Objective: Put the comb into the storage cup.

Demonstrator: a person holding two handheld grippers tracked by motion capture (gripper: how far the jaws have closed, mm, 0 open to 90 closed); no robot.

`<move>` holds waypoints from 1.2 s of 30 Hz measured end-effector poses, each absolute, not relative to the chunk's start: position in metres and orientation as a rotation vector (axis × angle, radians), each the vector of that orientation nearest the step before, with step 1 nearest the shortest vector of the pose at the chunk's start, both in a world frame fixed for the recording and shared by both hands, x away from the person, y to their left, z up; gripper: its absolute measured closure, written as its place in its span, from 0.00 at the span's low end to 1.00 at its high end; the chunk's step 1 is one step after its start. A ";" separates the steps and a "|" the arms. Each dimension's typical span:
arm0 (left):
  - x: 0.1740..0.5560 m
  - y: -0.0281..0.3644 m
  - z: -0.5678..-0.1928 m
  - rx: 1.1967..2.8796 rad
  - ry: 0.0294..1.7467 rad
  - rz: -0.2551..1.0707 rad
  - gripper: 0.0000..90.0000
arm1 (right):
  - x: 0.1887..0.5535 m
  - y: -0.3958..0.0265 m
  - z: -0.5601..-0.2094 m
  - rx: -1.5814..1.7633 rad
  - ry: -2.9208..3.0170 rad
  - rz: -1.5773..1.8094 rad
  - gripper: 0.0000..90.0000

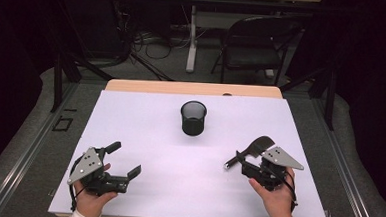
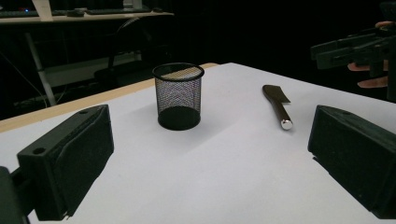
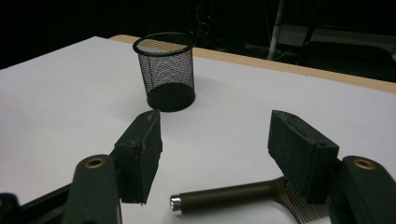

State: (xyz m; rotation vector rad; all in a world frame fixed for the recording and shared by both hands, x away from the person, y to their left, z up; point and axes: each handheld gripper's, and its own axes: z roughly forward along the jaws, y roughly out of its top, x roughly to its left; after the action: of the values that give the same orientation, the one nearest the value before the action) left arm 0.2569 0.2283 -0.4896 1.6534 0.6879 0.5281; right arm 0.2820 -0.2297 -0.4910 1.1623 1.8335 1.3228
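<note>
A black mesh cup (image 1: pixel 193 118) (image 2: pixel 179 95) (image 3: pixel 164 70) stands upright in the middle of the white table and looks empty. A comb (image 1: pixel 231 162) (image 2: pixel 277 105) (image 3: pixel 224 197) with a dark handle and a silver end cap lies flat on the table to the cup's front right. My right gripper (image 1: pixel 251 152) (image 3: pixel 217 128) hovers just above the comb with its jaws apart, and neither pad touches it. The right jaw hides part of the comb's toothed head. At the front left my left gripper (image 1: pixel 126 158) (image 2: pixel 210 135) stands open over bare table, pointing at the cup.
A white sheet (image 1: pixel 144 136) covers the table, with a wooden strip (image 1: pixel 192 88) bare along the far edge. Beyond the table stand a black folding chair (image 1: pixel 254 44) and a desk leg (image 1: pixel 192 38) among loose cables on the floor.
</note>
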 end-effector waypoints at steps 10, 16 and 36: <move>0.257 0.229 -0.490 1.655 0.690 0.524 0.00 | 0.305 -0.216 -0.488 1.170 1.907 1.297 0.48; 0.257 0.229 -0.490 1.654 0.693 0.527 0.00 | 0.314 -0.214 -0.491 1.192 1.903 1.303 0.54; 0.259 0.231 -0.493 1.653 0.710 0.522 0.00 | 0.334 -0.212 -0.518 1.300 1.978 1.178 0.84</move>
State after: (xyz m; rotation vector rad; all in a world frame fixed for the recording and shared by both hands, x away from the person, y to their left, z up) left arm 0.2591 0.2315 -0.4929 1.6526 0.7098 0.5215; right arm 0.3337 -0.2119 -0.5177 1.3003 1.9776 1.1781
